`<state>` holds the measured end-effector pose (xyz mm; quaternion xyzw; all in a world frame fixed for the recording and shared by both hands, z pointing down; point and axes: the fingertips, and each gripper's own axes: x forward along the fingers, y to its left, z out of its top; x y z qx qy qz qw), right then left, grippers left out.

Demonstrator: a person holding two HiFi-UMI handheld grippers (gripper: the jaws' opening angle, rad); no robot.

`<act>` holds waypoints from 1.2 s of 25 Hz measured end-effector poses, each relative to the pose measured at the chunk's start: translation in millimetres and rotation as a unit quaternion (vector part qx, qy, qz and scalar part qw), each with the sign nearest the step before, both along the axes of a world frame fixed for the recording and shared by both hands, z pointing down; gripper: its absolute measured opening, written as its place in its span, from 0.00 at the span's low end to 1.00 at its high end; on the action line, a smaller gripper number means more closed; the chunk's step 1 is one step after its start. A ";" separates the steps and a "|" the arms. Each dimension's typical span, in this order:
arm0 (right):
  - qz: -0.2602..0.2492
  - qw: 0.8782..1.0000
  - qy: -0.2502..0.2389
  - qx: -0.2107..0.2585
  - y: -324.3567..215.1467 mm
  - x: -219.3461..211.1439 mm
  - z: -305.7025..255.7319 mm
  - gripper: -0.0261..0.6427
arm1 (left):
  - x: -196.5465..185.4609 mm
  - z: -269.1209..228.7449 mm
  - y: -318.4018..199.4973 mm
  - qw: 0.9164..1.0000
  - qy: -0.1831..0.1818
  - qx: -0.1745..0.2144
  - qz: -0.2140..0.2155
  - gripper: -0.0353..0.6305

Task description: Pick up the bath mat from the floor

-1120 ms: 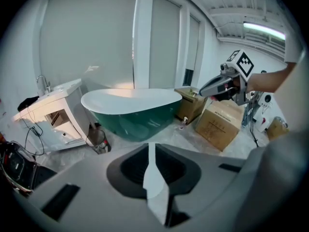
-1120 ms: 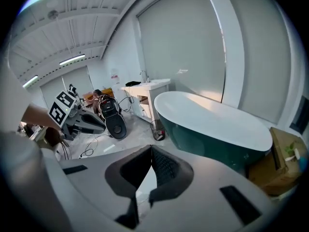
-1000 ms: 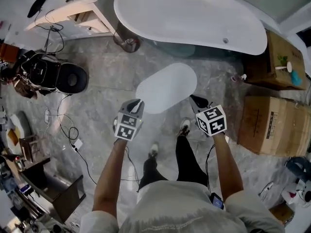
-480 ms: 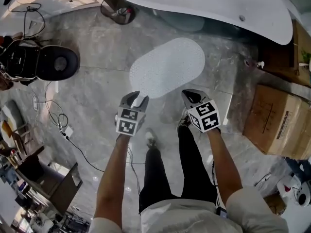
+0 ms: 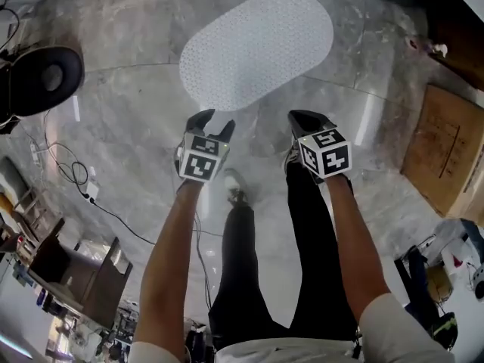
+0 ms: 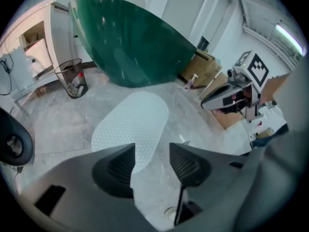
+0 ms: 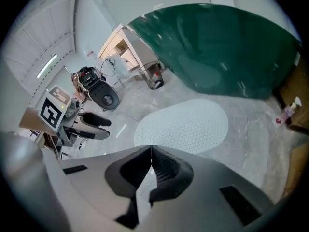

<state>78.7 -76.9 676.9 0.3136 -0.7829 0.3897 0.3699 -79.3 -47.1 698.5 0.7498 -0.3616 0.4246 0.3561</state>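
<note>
Fingers [image 6: 112, 167] on left gripper [image 5: 214, 122] opening, partly apart, nothing between; on right gripper [image 5: 304, 118] pressed together, empty. Bath mat [image 5: 257, 48] flat on floor [image 5: 136, 112], ahead of both sets of tips, untouched. Looks like the reach stage: next needs lowering to the near edge, parting the right fingers, then pinching the rim.

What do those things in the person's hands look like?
Grey two-jaw tools: the left gripper, its empty jaws opening, and the right gripper each have dark ribbed pads and a white cube with black square markers. Short pale sleeves.
</note>
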 end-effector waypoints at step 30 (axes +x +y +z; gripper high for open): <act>-0.008 0.997 0.004 -0.078 51.1 65.6 233.1 0.06 | 44.6 326.7 25.9 0.963 -0.154 0.028 0.219 0.52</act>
